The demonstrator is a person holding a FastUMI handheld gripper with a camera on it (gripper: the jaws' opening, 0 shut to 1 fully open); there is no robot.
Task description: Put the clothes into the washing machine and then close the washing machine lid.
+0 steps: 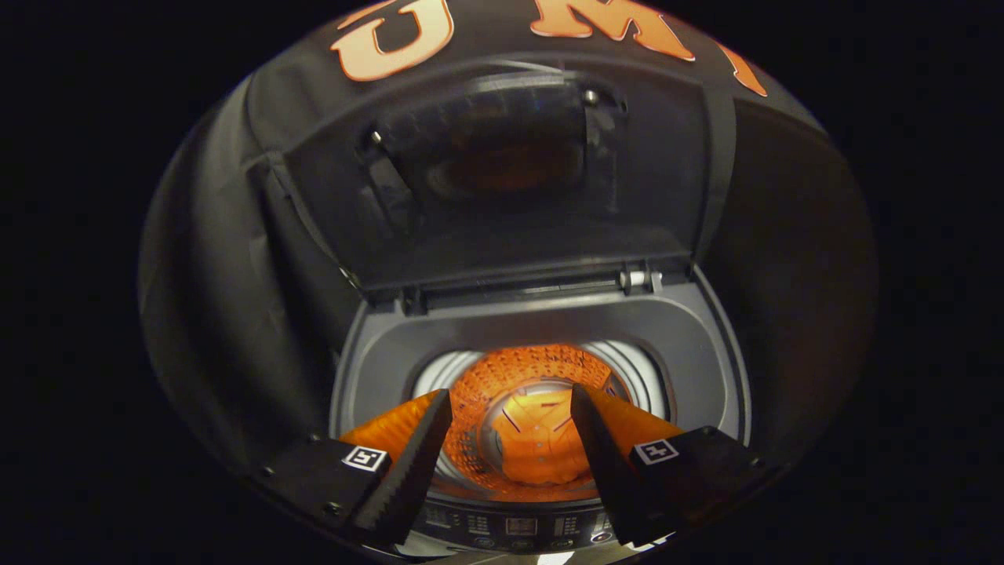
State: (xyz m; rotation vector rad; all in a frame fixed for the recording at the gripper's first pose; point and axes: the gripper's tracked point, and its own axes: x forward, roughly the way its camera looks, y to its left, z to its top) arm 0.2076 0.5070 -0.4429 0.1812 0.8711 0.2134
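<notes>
dark cloth hangs as the backdrop behind and to both sides of a top-loading washing machine, and the whole scene is dim. the washing machine's lid stands raised at the back, hinged along the rear edge of the grey top, with a dark window in its middle. below it the grey top deck slopes down to the round opening of the drum, whose ribbed metal wall catches light on the left and right. an orange garment lies down inside the drum, at the bottom, seen between the two fingers; the orange glow on the drum wall around it is probably reflection, though that is hard to judge in this light. at the near edge of the machine a control panel with small buttons runs just under the fingers. the gripper hangs over the opening with its fingers spread well apart and nothing clasped between them, their tips pointing down toward the drum.
</notes>
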